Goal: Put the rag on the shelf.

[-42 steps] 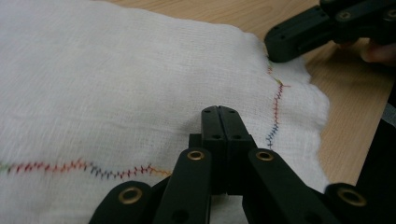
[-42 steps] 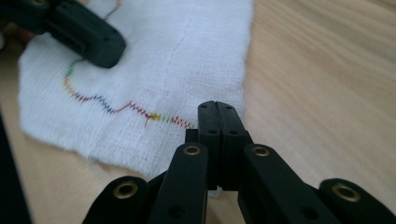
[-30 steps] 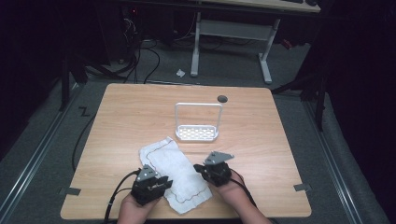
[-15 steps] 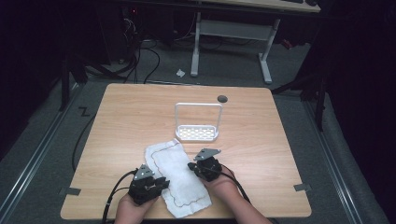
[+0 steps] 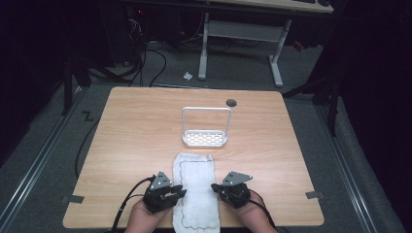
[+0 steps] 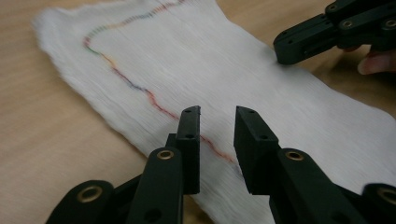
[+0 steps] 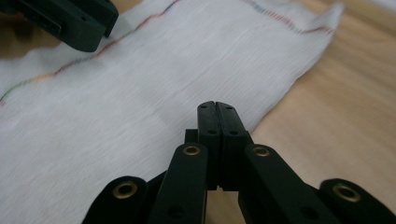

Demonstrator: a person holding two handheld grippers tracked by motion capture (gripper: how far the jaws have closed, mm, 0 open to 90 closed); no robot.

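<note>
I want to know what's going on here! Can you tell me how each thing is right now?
Cloth: lying flat on the table, a long strip.
Left gripper: jaws apart, nothing clamped, over the cloth's edge.
Right gripper: jaws shut together, holding nothing, at the cloth's other edge.
White rack: standing upright, empty.

White cloth [image 5: 195,191] with multicoloured stitching, flat, lengthwise at table's near edge

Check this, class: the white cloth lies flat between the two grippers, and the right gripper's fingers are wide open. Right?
Not quite. The cloth does lie flat between the grippers, but the right gripper has its fingers pressed together, shut on nothing, as the right gripper view shows.
</note>
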